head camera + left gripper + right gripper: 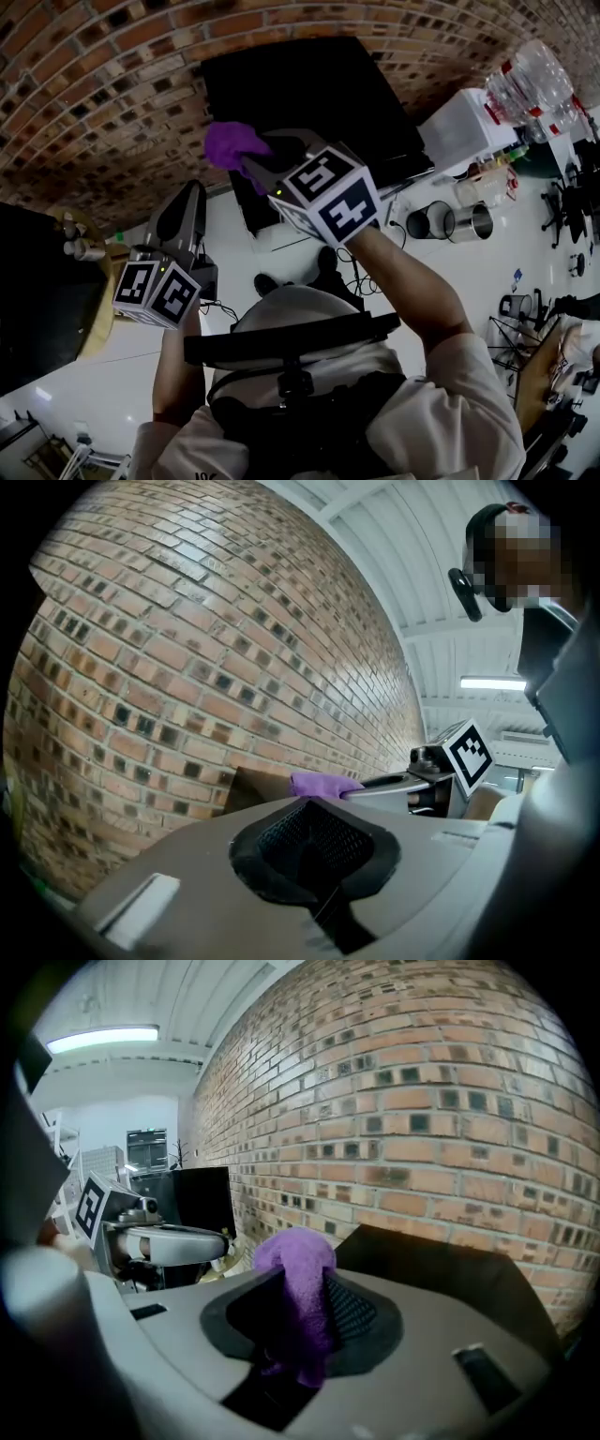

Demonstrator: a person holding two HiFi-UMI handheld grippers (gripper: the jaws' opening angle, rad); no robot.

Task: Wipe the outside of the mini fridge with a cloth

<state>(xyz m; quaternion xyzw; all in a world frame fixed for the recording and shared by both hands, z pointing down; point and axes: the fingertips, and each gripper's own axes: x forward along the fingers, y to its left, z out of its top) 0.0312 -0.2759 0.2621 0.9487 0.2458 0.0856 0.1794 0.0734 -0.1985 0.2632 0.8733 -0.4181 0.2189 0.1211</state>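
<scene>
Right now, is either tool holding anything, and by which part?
The right gripper pinches the purple cloth by a bunched fold; the left gripper is shut, empty.

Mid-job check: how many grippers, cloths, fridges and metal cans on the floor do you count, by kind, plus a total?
Grippers: 2, the left gripper and the right gripper
Cloths: 1, the purple cloth, clamped in the right gripper
Fridges: 1, the black mini fridge
Cans: 2, the metal cans
Total: 6
</scene>
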